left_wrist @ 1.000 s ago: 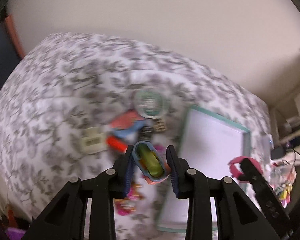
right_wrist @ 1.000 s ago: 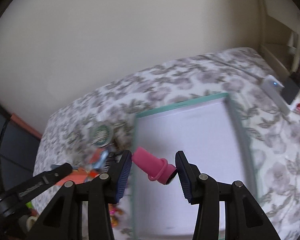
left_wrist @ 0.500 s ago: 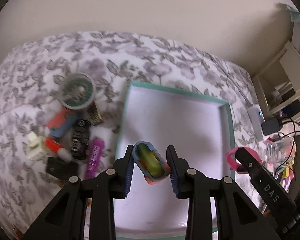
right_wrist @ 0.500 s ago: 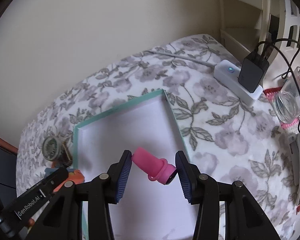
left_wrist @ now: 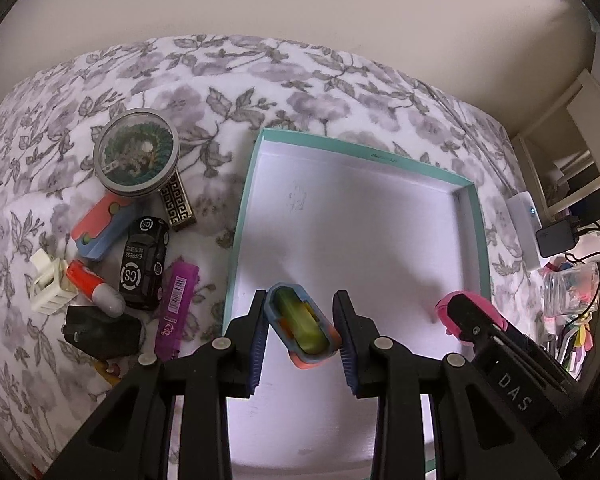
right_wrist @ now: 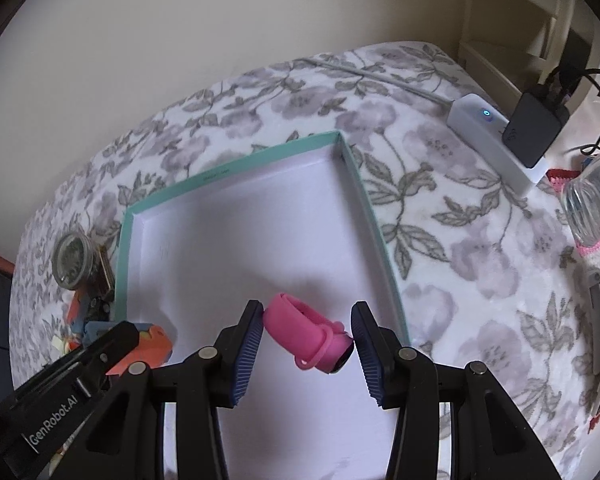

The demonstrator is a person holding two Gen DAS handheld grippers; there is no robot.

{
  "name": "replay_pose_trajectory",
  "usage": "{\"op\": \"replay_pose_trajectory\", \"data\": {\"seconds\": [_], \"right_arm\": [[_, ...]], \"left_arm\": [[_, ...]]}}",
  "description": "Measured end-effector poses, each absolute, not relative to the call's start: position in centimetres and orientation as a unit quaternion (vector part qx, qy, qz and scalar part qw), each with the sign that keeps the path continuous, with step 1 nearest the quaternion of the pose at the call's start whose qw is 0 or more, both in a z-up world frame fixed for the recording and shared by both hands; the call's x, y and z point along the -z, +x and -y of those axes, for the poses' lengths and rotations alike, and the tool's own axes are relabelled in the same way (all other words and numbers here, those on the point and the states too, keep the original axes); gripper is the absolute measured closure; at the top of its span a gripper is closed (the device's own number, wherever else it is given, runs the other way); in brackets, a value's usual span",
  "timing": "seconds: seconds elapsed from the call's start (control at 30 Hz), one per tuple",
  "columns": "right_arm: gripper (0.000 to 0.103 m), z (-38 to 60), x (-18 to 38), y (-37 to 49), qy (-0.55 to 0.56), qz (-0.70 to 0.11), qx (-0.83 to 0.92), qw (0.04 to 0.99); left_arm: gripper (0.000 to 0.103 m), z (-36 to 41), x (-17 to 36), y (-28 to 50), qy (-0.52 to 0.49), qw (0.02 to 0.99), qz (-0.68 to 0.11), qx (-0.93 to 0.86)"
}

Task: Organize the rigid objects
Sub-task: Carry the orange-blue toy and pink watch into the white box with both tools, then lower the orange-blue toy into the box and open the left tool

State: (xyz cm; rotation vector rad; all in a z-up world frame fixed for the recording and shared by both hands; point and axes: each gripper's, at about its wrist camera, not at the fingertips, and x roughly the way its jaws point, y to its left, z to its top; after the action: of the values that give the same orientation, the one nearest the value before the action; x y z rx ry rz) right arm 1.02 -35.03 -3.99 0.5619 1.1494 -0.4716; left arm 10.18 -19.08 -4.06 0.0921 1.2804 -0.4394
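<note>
Left gripper (left_wrist: 301, 330) clamps blue-orange capsule toy (left_wrist: 302, 327), right gripper (right_wrist: 307, 337) clamps pink tube (right_wrist: 308, 338); both over teal-rimmed tray (left_wrist: 476, 216) on floral bed (left_wrist: 260, 76).

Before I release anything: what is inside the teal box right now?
The teal box shows only bare white floor. The left gripper holds a blue-orange case above it, the right gripper a pink piece. The grippers hide the near end.
</note>
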Motion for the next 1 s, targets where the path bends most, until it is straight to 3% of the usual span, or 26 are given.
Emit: {"op": "replay_pose_trajectory", "data": {"seconds": [0.63, 0.77, 1.0], "right_arm": [[0.054, 34.7, 3.8, 1.3, 0.248, -0.536, 0.220, 0.776], [0.054, 34.7, 3.8, 1.4, 0.246, -0.540, 0.221, 0.774], [0.054, 34.8, 3.5, 1.2, 0.242, -0.539, 0.225, 0.775]], "left_arm": [[0.068, 20.1, 5.6, 9.6, 0.066, 0.762, -0.612, 0.201], [0.060, 20.0, 5.7, 9.5, 0.069, 0.760, -0.615, 0.200], [0.055, 19.7, 4.7, 9.7, 0.062, 0.766, -0.608, 0.199]]}}
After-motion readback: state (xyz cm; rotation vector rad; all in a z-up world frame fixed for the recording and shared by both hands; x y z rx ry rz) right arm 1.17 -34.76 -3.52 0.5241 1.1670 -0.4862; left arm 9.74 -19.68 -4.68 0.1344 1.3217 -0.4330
